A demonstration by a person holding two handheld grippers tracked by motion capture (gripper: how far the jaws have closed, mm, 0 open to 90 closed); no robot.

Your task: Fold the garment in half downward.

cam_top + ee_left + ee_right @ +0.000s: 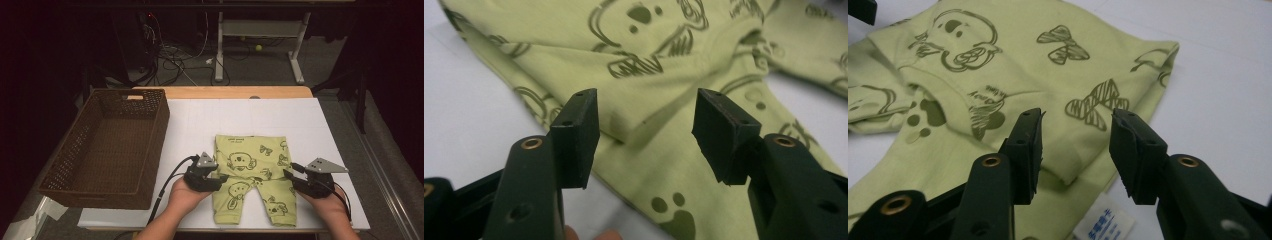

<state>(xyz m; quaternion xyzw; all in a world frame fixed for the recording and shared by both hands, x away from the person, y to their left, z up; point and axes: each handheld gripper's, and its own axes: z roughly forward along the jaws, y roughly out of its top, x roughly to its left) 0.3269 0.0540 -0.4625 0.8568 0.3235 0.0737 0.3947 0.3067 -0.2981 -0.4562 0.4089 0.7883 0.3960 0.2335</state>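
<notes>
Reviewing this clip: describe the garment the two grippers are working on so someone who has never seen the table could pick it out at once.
On the white table top, right of the brown woven basket, lie small yellow-green trousers, flat, waistband away from the person. The left gripper and right gripper flank them, jaws open. Dark cartoon animal and butterfly prints set them apart.

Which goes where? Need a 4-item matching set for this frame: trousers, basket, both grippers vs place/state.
Column 1:
1. green baby trousers
2. wicker basket
3. left gripper
4. right gripper

Column 2:
A. left part of the table, nothing inside
B. jaws open at the trousers' right edge
C. spread flat on the white sheet
D. jaws open at the trousers' left edge

Pairs: 1-C, 2-A, 3-D, 4-B
</notes>
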